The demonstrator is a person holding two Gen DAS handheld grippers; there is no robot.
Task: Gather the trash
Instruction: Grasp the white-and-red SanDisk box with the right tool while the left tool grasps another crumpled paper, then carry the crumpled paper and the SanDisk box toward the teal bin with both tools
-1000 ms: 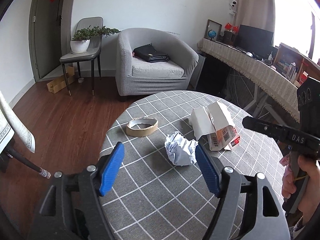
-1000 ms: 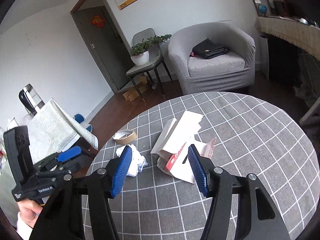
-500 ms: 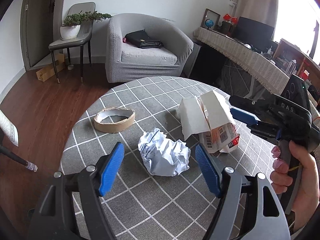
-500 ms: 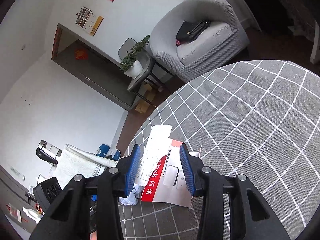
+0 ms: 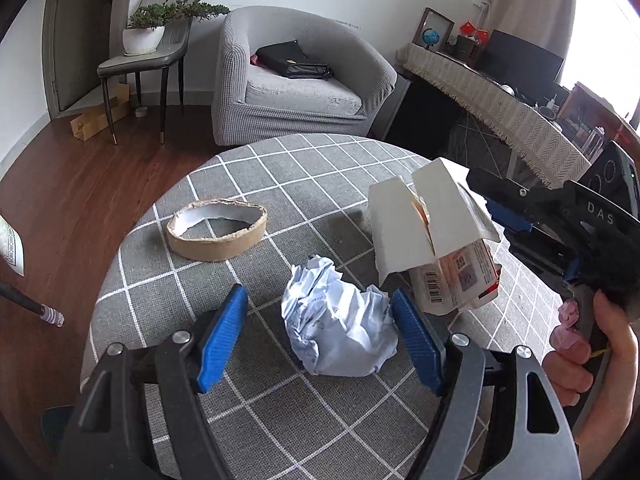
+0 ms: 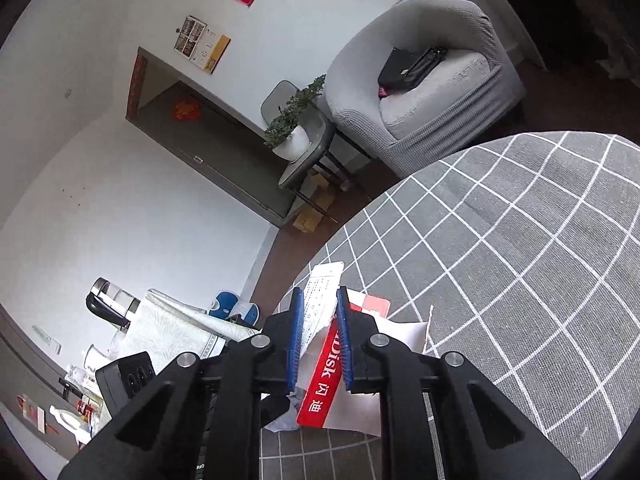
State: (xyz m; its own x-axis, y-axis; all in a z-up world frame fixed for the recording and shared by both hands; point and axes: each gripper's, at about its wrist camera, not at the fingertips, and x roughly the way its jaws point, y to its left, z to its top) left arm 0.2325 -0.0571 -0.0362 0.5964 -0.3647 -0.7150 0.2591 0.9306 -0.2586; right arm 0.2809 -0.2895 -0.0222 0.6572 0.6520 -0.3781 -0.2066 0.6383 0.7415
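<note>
Since the earlier frames, the right gripper [image 6: 318,340] has been narrowed from a wide spread to a close clamp on the torn cardboard package [image 6: 326,376], and the left gripper [image 5: 320,344] has been brought closer over the crumpled paper ball [image 5: 340,332]. On the left wrist view, the left tongs are seen wide apart, with the ball lying between the blue pads [image 5: 222,342] on the grey checked tablecloth [image 5: 280,408]; the pad at 3 o'clock is just beside the ball, contact cannot be confirmed, and the other is apart from it. The package [image 5: 436,240] is seen at 1 o'clock of the ball, tilted, flaps raised, with the right gripper [image 5: 506,216] at its far side. Whether the package is lifted off the cloth cannot be told. A cardboard tape ring [image 5: 216,230] lies flat at 10 o'clock of the ball, well apart. On the right wrist view, a white flap [image 6: 320,300] is pinched between the pads. A grey armchair [image 5: 296,84] bearing a black bag [image 5: 294,60] is noted at 12 o'clock beyond the table.
</note>
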